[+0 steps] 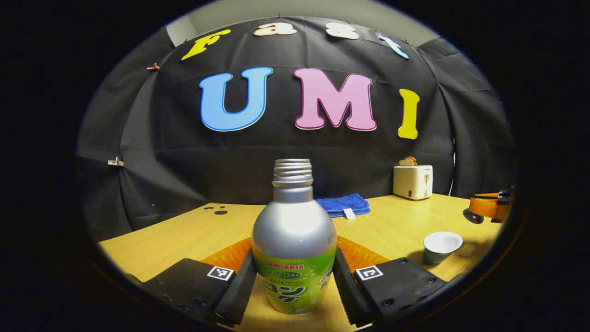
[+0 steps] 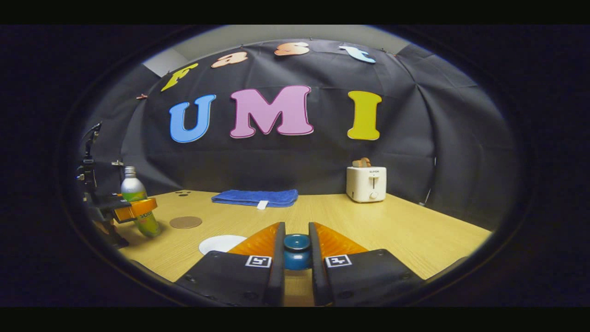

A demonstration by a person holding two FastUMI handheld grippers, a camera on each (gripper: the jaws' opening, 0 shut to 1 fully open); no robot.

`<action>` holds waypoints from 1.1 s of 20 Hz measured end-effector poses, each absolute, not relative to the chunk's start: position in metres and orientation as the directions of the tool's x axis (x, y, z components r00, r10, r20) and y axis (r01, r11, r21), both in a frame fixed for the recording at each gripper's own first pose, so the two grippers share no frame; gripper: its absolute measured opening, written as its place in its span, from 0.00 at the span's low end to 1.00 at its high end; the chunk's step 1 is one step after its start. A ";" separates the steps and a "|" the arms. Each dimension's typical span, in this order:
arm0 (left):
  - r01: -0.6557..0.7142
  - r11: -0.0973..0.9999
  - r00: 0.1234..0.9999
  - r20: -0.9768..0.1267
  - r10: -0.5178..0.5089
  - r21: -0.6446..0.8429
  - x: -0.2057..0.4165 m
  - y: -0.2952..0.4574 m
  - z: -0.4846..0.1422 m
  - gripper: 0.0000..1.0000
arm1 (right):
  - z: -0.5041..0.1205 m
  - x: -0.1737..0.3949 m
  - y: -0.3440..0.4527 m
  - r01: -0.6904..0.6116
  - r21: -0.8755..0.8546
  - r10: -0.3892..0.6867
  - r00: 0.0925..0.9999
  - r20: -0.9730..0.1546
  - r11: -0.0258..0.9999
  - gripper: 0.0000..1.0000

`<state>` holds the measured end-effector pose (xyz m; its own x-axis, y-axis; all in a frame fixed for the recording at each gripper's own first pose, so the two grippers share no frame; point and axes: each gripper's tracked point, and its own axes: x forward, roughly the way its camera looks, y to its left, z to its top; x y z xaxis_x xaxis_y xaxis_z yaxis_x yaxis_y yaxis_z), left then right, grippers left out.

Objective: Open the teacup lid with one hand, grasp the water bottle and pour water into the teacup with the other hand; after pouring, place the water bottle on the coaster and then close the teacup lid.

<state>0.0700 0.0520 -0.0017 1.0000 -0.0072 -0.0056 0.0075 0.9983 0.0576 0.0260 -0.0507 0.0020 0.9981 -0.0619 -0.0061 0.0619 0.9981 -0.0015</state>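
Left gripper view: My left gripper (image 1: 295,281) is closed on the lower body of the water bottle (image 1: 294,249), one pad against each side of the green label band. The bottle stands upright between the fingers, uncapped, its threaded neck open. I judge the aluminium shell stiff but thin, smooth and liable to slip; the grip belongs low on the straight label section, not on the tapered silver shoulder. Weight depends on the fill, which I cannot see. The teacup (image 1: 441,246) sits ahead and to the right of the fingers on the wooden table (image 1: 184,240), lid off, white interior exposed. The other gripper's orange body shows at the far right edge.

Right gripper view: My right gripper (image 2: 297,258) is nearly closed, its pads pressing both sides of the blue knob of the teacup lid (image 2: 297,251). I judge the lid ceramic: hard, glazed, fragile if dropped. The knob is the only sound hold. A white disc, probably the lid's rim, lies just left of the fingers. This view adds the round brown coaster (image 2: 185,222), ahead and left, near the bottle; the left gripper view alone shows the open cup.
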 end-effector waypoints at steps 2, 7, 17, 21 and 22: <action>0.019 0.990 1.000 0.000 -0.020 0.137 0.071 0.042 0.002 0.81 | 0.003 0.027 -0.051 0.060 -0.002 -0.060 0.998 -0.008 0.998 0.28; 0.041 0.935 0.999 -0.005 -0.042 0.353 0.075 0.023 0.011 0.81 | 0.002 0.034 -0.066 0.078 -0.003 -0.078 0.997 -0.009 0.997 0.33; 0.194 0.513 0.975 -0.108 -0.192 0.836 0.085 -0.039 -0.009 0.80 | 0.002 0.037 -0.085 0.074 -0.002 -0.074 0.997 -0.008 0.997 0.28; 0.225 0.351 0.964 -0.155 -0.218 0.909 0.093 -0.055 -0.021 0.80 | 0.002 0.036 -0.083 0.058 -0.002 -0.058 0.998 -0.008 0.998 0.28; 0.227 0.302 0.961 -0.163 -0.221 0.926 0.091 -0.057 -0.021 0.80 | 0.003 0.037 -0.082 0.053 -0.001 -0.053 0.999 -0.008 0.999 0.28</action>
<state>0.0910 -0.0565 -0.0209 0.9614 -0.2214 -0.1634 0.2270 0.3024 0.9258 0.0369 -0.0821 0.0026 0.9986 -0.0530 -0.0079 0.0530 0.9986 -0.0013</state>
